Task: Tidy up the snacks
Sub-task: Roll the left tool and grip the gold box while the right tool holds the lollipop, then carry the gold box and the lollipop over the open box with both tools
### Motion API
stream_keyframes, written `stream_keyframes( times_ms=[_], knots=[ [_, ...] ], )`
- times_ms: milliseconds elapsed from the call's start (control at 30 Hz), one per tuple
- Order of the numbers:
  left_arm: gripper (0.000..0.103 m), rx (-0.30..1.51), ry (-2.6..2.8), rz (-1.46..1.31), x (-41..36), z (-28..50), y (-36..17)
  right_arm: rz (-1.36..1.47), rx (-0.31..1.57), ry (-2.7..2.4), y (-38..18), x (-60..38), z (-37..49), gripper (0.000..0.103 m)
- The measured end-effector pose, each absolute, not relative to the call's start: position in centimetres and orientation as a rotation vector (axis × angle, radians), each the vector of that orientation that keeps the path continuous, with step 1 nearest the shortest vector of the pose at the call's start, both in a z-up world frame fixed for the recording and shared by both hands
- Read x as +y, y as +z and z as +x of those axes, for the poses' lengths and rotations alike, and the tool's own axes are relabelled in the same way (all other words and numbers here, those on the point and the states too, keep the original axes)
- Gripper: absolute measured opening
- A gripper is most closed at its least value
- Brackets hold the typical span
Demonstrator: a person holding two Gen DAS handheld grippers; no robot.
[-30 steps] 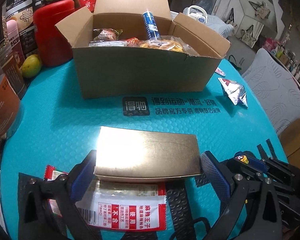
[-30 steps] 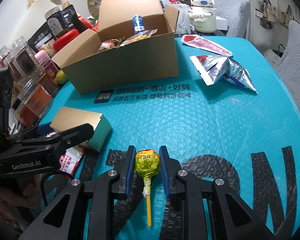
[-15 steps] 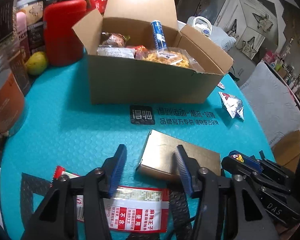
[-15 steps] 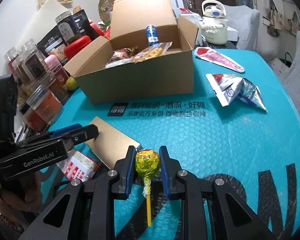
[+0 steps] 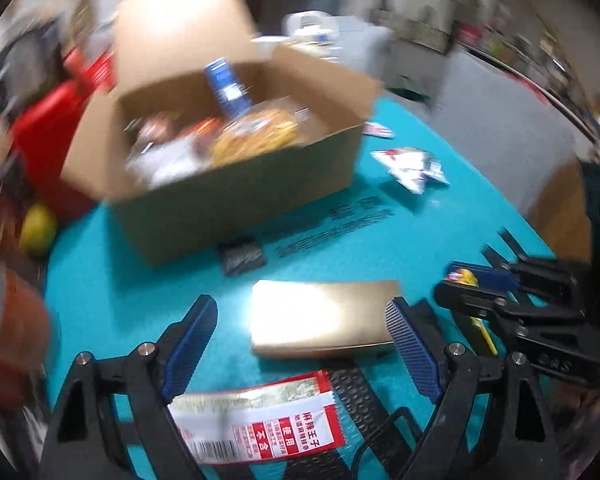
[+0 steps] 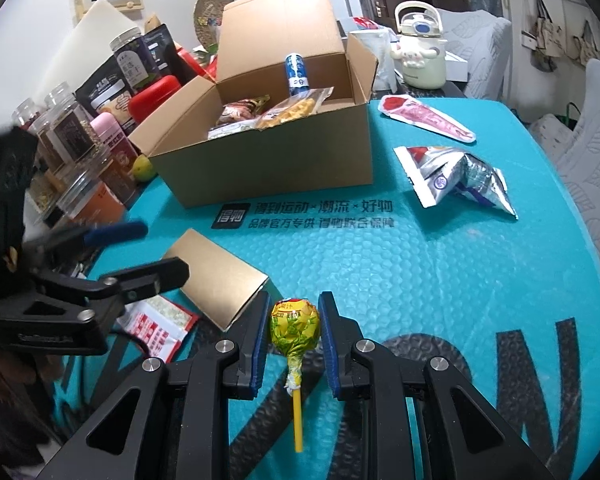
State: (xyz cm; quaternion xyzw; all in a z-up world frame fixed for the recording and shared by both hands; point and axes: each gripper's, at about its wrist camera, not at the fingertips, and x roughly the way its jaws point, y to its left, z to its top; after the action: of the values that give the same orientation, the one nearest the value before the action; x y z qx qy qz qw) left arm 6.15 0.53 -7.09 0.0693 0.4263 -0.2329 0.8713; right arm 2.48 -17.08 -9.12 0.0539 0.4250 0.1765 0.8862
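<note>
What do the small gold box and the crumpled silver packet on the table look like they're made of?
Gold box: probably card with a metallic gold coating; crisp folded edges, and a bright glare in the left wrist view. Silver packet: likely foil-lined plastic film; creased, shiny and reflective.

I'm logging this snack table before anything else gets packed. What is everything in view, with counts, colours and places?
cardboard box: one, brown, open, back of the mat, snacks and a blue tube inside
gold box: one, lying flat on the mat near the front left
lollipop: one, yellow wrapper, yellow stick
red-and-white packet: one, front left
silver pouch: one, right of the cardboard box
red flat packet: one, back right
jars and bags: several, left edge
kettle: one, cream, behind
mat: teal
left gripper: jaws opening around the gold box
right gripper: shut on the lollipop
</note>
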Motion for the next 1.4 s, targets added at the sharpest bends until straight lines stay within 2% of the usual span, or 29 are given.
stream_keyframes(
  times_ms=[200, 467, 700, 833, 900, 933, 967, 1033, 1400],
  knots=[
    [0.087, 0.899, -0.722, 0.351, -2.3, 6.9, -5.9, 0.124, 0.877, 0.37, -8.4, -17.2, 1.7, 0.024],
    [0.087, 0.955, -0.985, 0.723, -5.9, 7.6, -8.6, 0.139, 0.887, 0.35, -8.2, -17.1, 1.2, 0.024],
    [0.087, 1.1, -1.029, 0.809, -6.4, 9.3, -12.0, 0.131, 0.931, 0.328, -9.2, -16.7, 2.2, 0.024],
    [0.087, 1.116, -1.034, 0.744, -5.9, 9.4, -12.9, 0.135, 0.95, 0.337, -9.6, -16.6, 2.7, 0.024],
    [0.083, 1.095, -1.017, 0.711, -5.5, 8.9, -12.8, 0.13, 0.949, 0.333, -9.6, -16.7, 2.8, 0.024],
    [0.073, 1.092, -1.003, 0.688, -5.2, 8.6, -12.6, 0.13, 0.949, 0.332, -9.6, -16.7, 2.8, 0.024],
    [0.058, 1.094, -0.981, 0.67, -4.8, 8.4, -12.3, 0.132, 0.95, 0.331, -9.7, -16.8, 2.8, 0.024],
    [0.045, 1.117, -0.919, 0.624, -4.5, 8.1, -11.9, 0.139, 0.951, 0.33, -9.6, -16.9, 2.6, 0.024],
    [0.043, 1.137, -0.64, 0.21, -0.4, 4.9, -11.0, 0.168, 0.942, 0.321, -9.6, -17.7, 2.1, 0.024]
  ],
)
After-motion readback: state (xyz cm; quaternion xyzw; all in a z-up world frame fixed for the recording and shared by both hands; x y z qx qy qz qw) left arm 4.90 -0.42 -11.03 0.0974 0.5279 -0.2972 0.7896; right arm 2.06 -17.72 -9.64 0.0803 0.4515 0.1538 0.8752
